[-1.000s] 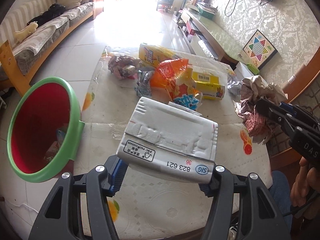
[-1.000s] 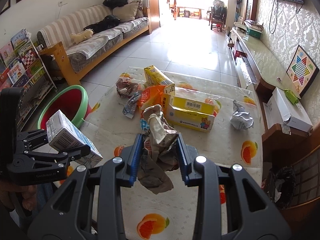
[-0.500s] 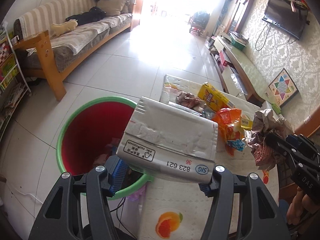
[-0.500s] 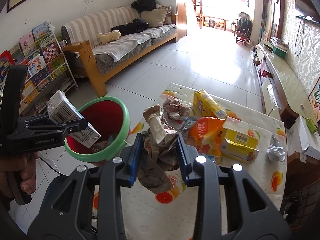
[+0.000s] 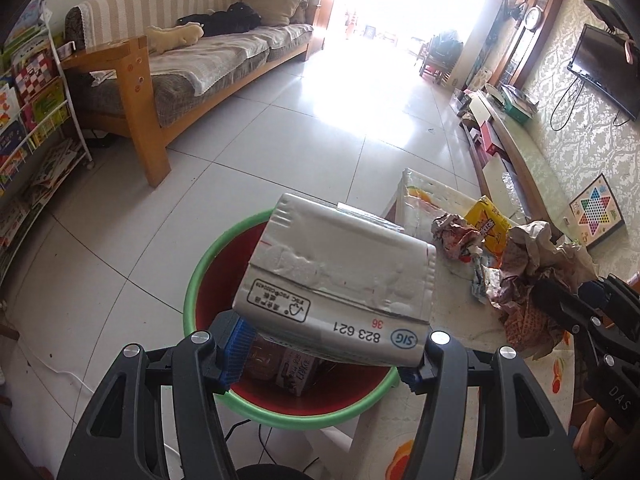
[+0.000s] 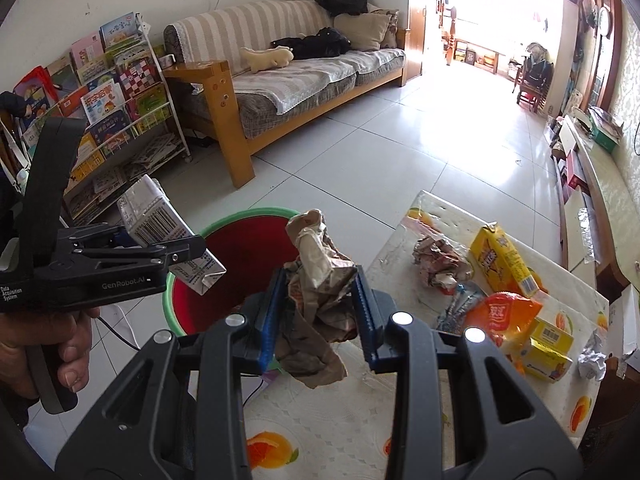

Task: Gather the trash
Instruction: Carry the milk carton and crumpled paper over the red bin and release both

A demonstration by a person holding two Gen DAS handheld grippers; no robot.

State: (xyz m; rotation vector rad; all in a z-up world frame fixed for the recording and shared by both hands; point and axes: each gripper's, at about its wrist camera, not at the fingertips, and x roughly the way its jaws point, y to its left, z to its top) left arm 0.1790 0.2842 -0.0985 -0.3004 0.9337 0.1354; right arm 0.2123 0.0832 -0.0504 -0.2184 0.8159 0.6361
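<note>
My left gripper (image 5: 324,354) is shut on a white drink carton (image 5: 340,280) and holds it over the red bin with a green rim (image 5: 280,412); the carton also shows in the right wrist view (image 6: 168,236). The bin (image 6: 224,280) stands on the floor beside the table's left edge and holds some trash. My right gripper (image 6: 320,316) is shut on a crumpled brown paper wad (image 6: 320,292), held above the table edge next to the bin; the wad shows in the left wrist view (image 5: 536,272).
On the table (image 6: 320,420) lie a crumpled wrapper (image 6: 440,260), a yellow carton (image 6: 504,260), an orange snack bag (image 6: 500,312), a yellow box (image 6: 548,348) and a foil ball (image 6: 592,360). A sofa (image 6: 300,72) and a book rack (image 6: 104,120) stand beyond.
Both grippers have swung left from over the table toward the bin. The carton now hangs over the bin's opening, and the paper wad has come to the table's edge beside it.
</note>
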